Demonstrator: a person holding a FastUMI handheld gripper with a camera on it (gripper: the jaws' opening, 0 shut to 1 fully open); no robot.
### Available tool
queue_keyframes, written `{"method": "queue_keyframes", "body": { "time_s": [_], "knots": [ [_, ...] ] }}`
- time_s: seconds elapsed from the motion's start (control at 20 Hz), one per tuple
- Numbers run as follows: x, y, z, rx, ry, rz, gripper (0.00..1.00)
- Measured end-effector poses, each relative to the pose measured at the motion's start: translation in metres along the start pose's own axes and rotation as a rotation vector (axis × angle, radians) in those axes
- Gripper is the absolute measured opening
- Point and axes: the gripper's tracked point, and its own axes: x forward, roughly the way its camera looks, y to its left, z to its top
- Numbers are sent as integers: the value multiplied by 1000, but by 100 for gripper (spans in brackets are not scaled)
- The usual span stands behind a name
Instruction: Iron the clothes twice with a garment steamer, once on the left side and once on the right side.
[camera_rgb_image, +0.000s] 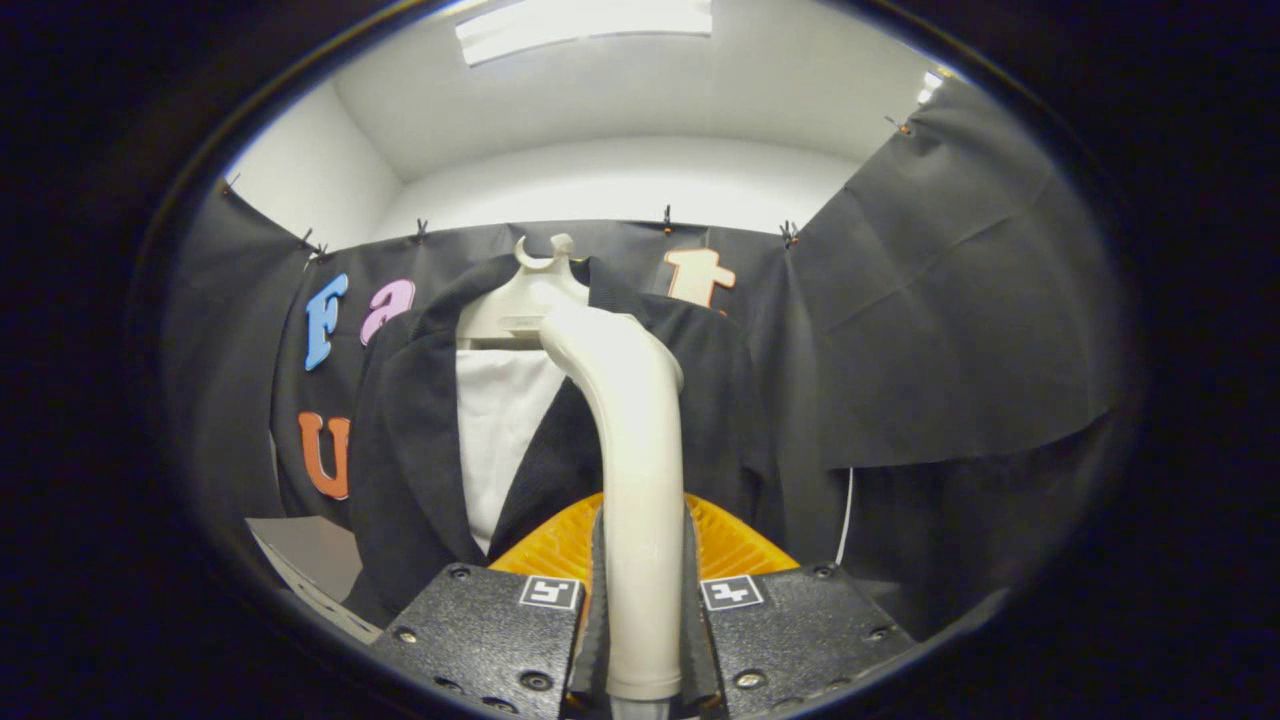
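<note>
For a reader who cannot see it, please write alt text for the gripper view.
The gripper is shut on the cream handle of a garment steamer, both fingers pressing its sides, and the handle rises toward a dark jacket. The jacket hangs on a pale hanger over a white shirt, in front of the black cloth wall.

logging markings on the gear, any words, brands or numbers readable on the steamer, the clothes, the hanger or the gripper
Steamer handle, clamped between the fingers of the gripper: no text.
Black jacket, white shirt, hanger: no text.
Two square tags on the gripper: black-and-white patterns, not words or numbers.
</note>
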Motion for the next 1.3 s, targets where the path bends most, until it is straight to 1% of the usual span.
{"method": "queue_keyframes", "body": {
  "time_s": [0.15,0.25,0.5,1.0,1.3],
  "knots": [
    [-15,2,-15,-2,41,-21,31],
    [-26,5,-25,-28,59,-25,31],
    [-49,10,-65,-57,142,-42,31],
    [-87,-9,-139,-77,277,-103,31],
    [-114,-10,-192,-79,373,-105,31]
  ]
}}
